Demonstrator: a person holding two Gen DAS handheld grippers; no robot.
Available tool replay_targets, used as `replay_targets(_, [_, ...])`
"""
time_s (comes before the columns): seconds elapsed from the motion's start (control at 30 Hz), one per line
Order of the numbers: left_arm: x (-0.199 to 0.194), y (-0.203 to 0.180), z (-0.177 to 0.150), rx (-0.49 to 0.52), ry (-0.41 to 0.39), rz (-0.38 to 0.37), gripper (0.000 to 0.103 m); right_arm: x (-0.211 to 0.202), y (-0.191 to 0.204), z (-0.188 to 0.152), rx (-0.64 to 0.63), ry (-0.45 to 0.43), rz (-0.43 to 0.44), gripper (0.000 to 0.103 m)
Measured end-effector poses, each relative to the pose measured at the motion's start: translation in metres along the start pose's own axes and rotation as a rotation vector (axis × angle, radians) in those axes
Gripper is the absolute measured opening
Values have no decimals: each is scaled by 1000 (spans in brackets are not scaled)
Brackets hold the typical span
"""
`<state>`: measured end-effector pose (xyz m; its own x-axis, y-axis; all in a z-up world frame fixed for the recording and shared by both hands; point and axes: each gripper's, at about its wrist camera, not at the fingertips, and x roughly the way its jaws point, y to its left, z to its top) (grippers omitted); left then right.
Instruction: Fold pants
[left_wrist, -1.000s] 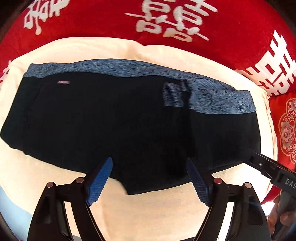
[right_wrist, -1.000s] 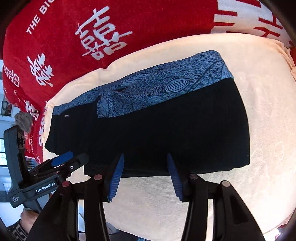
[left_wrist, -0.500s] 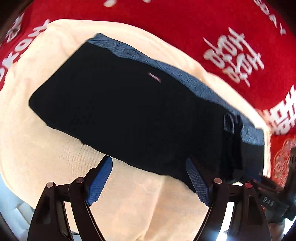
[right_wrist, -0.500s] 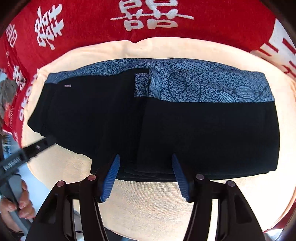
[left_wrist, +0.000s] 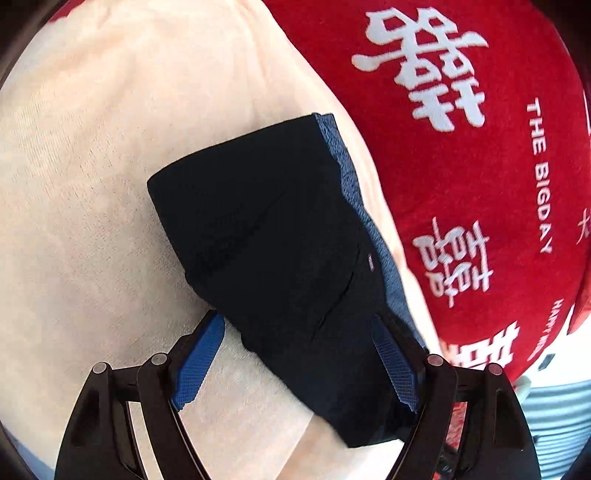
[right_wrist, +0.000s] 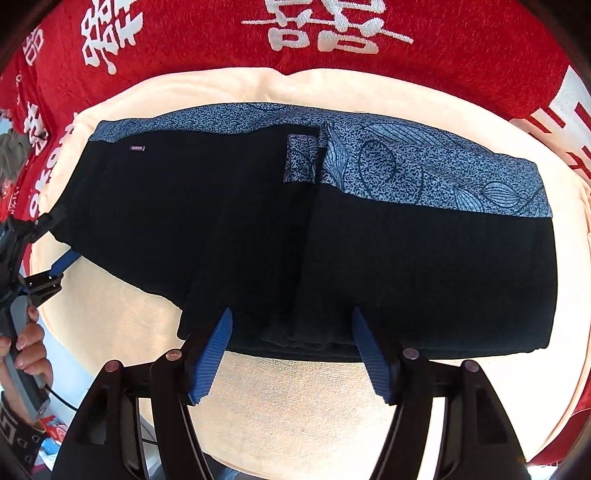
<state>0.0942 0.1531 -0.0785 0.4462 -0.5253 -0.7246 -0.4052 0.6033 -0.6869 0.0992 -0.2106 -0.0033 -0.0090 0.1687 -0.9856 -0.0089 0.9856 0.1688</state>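
Black folded pants with blue patterned waistband (right_wrist: 314, 229) lie flat on the cream towel (right_wrist: 295, 398); I see left gripper (left_wrist: 295, 365) wide open straddling their left end, right gripper (right_wrist: 291, 354) opening over near edge, gripping nothing.

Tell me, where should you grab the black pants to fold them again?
Probably the narrow end of the pants by the left tool. That end lies flat on the cream towel with free edges, so a tool can come in from that side, pinch it, and carry it over toward the patterned waistband.
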Motion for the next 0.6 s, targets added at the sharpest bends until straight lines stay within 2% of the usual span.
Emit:
replay_targets(0.07, [3, 1, 2, -1, -12, -27, 82, 0, 0, 0, -3, 1, 1, 72])
replay_targets(0.2, [9, -2, 9, 1, -35, -29, 83, 1, -2, 0, 5, 1, 10, 73])
replay_targets(0.23, [11, -6, 10, 6, -40, -25, 90, 1, -2, 0, 6, 1, 13, 73])
replay_targets(0.3, [16, -20, 10, 30, -49, 11, 93, 0, -2, 0, 6, -2, 16, 73])
replay_targets(0.4, [21, -45, 9, 88, -59, 17, 93, 0, -2, -2, 1, -4, 19, 73])
replay_targets(0.47, [26, -56, 12, 115, -74, 27, 98, 0, -2, -2, -1, -5, 22, 73])
replay_targets(0.6, [45, -49, 22, 45, -36, 136, 96, 0, -3, -1, -9, -3, 26, 73])
